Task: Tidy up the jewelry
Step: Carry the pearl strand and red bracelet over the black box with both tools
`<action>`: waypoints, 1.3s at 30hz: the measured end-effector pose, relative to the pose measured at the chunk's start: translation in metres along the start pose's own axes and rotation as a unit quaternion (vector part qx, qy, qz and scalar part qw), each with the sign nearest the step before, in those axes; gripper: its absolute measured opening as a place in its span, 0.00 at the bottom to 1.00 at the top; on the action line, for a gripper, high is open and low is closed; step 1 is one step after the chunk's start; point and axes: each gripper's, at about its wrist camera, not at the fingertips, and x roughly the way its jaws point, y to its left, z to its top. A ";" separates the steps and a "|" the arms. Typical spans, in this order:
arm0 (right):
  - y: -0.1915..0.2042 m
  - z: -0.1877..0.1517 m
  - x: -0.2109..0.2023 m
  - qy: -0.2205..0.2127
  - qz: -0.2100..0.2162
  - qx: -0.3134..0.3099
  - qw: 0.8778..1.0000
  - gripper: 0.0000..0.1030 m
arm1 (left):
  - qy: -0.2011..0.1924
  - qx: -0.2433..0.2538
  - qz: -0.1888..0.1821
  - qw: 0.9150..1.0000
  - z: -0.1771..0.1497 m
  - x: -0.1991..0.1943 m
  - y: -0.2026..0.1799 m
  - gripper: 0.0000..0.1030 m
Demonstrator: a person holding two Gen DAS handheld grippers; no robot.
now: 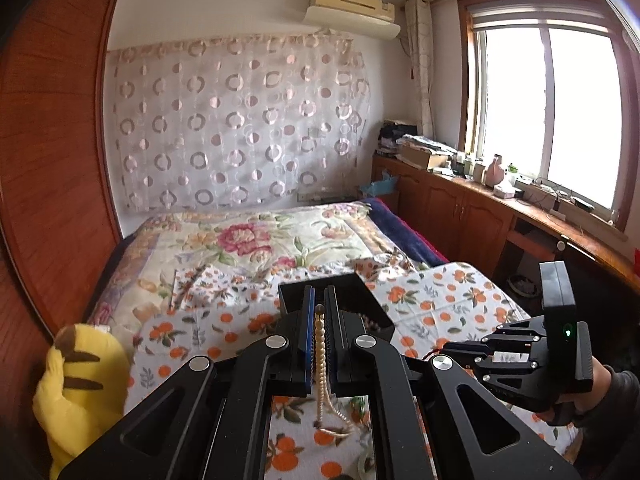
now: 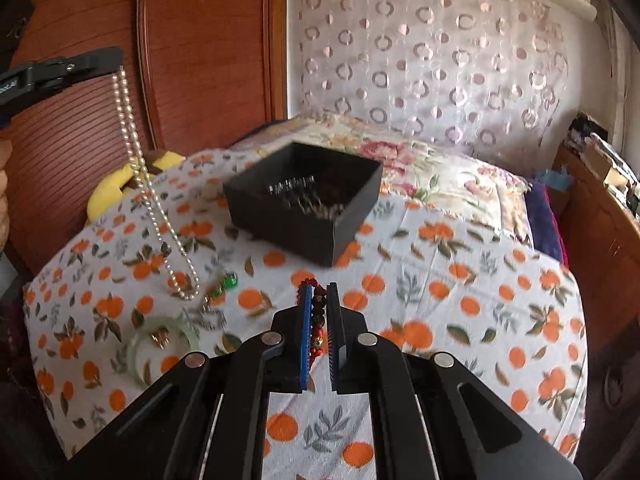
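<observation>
My left gripper (image 1: 319, 296) is shut on a pearl necklace (image 1: 320, 344), which hangs down from its fingers; the right wrist view shows the necklace (image 2: 138, 160) dangling high above the orange-print cloth (image 2: 440, 280) at the left. My right gripper (image 2: 319, 286) is shut on a red beaded bracelet (image 2: 316, 320) just above the cloth. An open black box (image 2: 304, 196) holding several pieces of jewelry stands on the cloth beyond both grippers; it also shows in the left wrist view (image 1: 360, 292).
On the cloth at the left lie a pale green bangle (image 2: 138, 344), a green bead piece (image 2: 224, 284) and a small metal piece (image 2: 208, 316). A yellow plush toy (image 1: 76, 392) sits at the bed's left edge. A wooden wardrobe (image 2: 200, 48) stands behind.
</observation>
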 end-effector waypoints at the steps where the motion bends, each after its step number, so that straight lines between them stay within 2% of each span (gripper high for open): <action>1: 0.000 0.004 -0.002 -0.004 0.000 -0.001 1.000 0.08 | -0.003 0.003 0.000 1.000 0.005 0.000 -0.001 0.04; 17: 0.002 0.043 -0.011 -0.035 0.010 -0.009 0.999 0.08 | -0.029 0.033 0.000 0.999 0.048 0.008 -0.016 0.04; 29: -0.021 0.081 0.002 -0.066 0.035 0.002 0.997 0.08 | -0.041 0.055 0.001 0.998 0.091 0.029 -0.020 0.04; 35: -0.033 0.103 0.021 -0.076 0.052 0.009 0.996 0.08 | -0.034 0.059 0.005 0.998 0.102 0.048 -0.016 0.04; 39: -0.037 0.107 0.034 -0.074 0.058 0.013 0.995 0.08 | -0.018 0.054 0.000 0.998 0.096 0.066 -0.013 0.04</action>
